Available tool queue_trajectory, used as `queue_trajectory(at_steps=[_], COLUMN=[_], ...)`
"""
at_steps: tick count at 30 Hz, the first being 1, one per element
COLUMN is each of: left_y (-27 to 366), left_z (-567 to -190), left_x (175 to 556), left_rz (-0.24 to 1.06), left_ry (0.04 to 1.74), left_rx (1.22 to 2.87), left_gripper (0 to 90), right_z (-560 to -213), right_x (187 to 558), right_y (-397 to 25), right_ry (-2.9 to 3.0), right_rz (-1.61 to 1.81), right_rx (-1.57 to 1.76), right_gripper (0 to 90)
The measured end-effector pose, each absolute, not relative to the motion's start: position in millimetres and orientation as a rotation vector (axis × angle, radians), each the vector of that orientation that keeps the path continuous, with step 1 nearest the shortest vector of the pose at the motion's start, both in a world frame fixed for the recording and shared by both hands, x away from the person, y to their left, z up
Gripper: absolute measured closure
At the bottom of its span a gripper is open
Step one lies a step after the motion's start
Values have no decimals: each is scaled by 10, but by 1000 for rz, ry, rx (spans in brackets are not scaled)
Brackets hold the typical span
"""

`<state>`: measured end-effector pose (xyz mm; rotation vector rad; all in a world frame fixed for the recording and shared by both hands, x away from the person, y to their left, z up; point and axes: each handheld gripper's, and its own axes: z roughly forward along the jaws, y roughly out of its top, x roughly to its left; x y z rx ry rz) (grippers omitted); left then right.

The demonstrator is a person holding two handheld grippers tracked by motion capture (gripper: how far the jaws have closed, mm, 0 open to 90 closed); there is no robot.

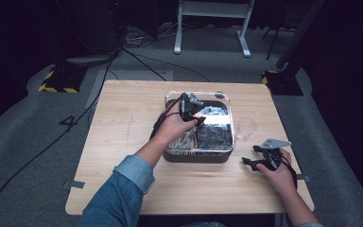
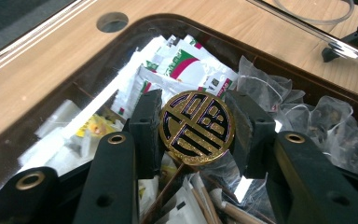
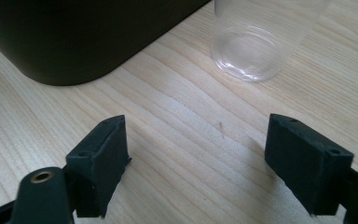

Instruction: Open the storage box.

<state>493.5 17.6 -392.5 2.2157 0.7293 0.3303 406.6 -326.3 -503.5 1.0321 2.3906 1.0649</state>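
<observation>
Over the dark box (image 1: 196,158) of sachets, we find the left gripper (image 2: 196,126) clamped on a gold medallion stirrer (image 2: 196,128), lifted just clear. We judge pick-up done and delivery outstanding; the right gripper (image 3: 196,158) rests with jaws apart near the clear cup (image 3: 256,42).

Rectangular dark organizer box with clear lid (image 1: 170,156) at middle of light wooden table (image 1: 123,142). Clear plastic cup (image 1: 246,128) just right of box, on table. Left gripper (image 1: 192,108) over box interior; round gold medallion on stick (image 2: 196,128) between its jaws. Beneath medallion, inside box: white paper sachets (image 2: 177,65) toward far left corner, clear crinkled bags (image 2: 317,121) at right, wooden sticks (image 2: 214,205) nearest. Right gripper (image 1: 251,156) on table, right of box, nearer than cup. Black cable (image 1: 38,156) on floor left of table.
</observation>
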Motion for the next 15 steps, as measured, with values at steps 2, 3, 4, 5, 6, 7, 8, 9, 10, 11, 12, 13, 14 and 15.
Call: queue_trajectory(at_steps=[2,3,4,5,6,7,8,9,10,11,12,13,14,15], left_y=[189,196,206,215,225,235,244,253,265,282,298,316,337,356], left_z=[-3880,-3859,-3839,-3818,-3796,-3774,-3754,-3734,-3717,-3700,-3687,-3675,-3662,-3655], left_x=[4918,4913,4910,4909,4906,4902,4899,4894,4890,4885,4883,4879,4879,4878], left_rz=[325,318,312,309,305,306,309,319,318,317,316,311,311,314], left_ry=[727,728,727,726,725,727,727,727,726,727,729,735,737,740], left_rx=[2201,2191,2182,2172,2167,2162,2156,2152,2145,2140,2131,2123,2121,2115], left_gripper=[587,587,587,587,587,587,587,587,587,587,587,587,587,587], right_z=[-5034,-5034,-5034,-5034,-5034,-5034,-5034,-5034,-5034,-5034,-5034,-5035,-5034,-5035], right_x=[4066,4066,4066,4066,4066,4066,4066,4066,4066,4066,4066,4066,4065,4065], right_y=[-3263,-3263,-3263,-3263,-3263,-3264,-3263,-3263,-3263,-3264,-3263,-3263,-3263,-3263], right_ry=[2391,2391,2391,2391,2391,2391,2391,2391,2391,2391,2390,2391,2390,2390], right_rz=[1063,1063,1063,1063,1063,1063,1063,1063,1063,1063,1063,1065,1063,1066], right_rx=[1033,1033,1033,1033,1032,1032,1032,1032,1033,1032,1033,1032,1032,1032], right_gripper=[213,213,213,212,212,213,213,213,212,212,213,213,214,215])
